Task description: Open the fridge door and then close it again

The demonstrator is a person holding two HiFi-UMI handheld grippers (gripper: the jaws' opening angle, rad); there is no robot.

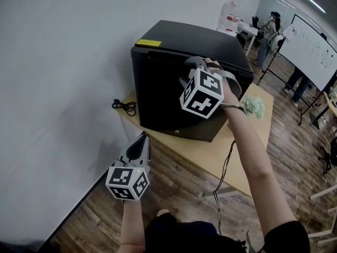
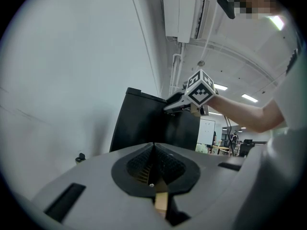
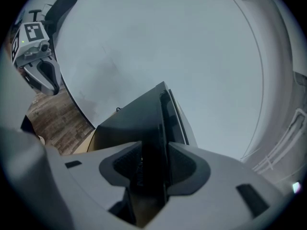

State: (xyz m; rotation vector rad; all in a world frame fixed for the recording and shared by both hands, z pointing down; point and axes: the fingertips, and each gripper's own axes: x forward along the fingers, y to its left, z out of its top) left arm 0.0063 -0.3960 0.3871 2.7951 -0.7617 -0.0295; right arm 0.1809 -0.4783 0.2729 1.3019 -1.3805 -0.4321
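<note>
Currently the right gripper [image 1: 190, 63] sits at the top edge of the fridge's door [image 1: 158, 99]. Its jaws sit astride that edge, and in the right gripper view the dark panel fills the gap between the pads, so it is clamped on the door. The left gripper [image 1: 142, 140] hangs lower and nearer, to the left of the fridge [image 1: 210, 44]. Its jaws are closed together with nothing between them, and it touches nothing.

The fridge is a small black box standing on a wooden table [image 1: 237, 162] beside the white wall, with its door facing near and left. The door lies flush or close to it; whether a crack has opened I cannot tell from these angles.

I judge the door to be a stiff, rigid panel, smooth enough to slip under the pads and probably held by a seal that gives way all at once. The top edge, towards the side away from the hinge, looks the best hold for a steady pull. The fridge itself seems light enough to slide on the table if jerked.

The fridge is the only container here, and its inside is hidden. A green fluffy thing [image 1: 255, 106] lies on the table to its right, and a black cable [image 1: 125, 106] lies to its left.
</note>
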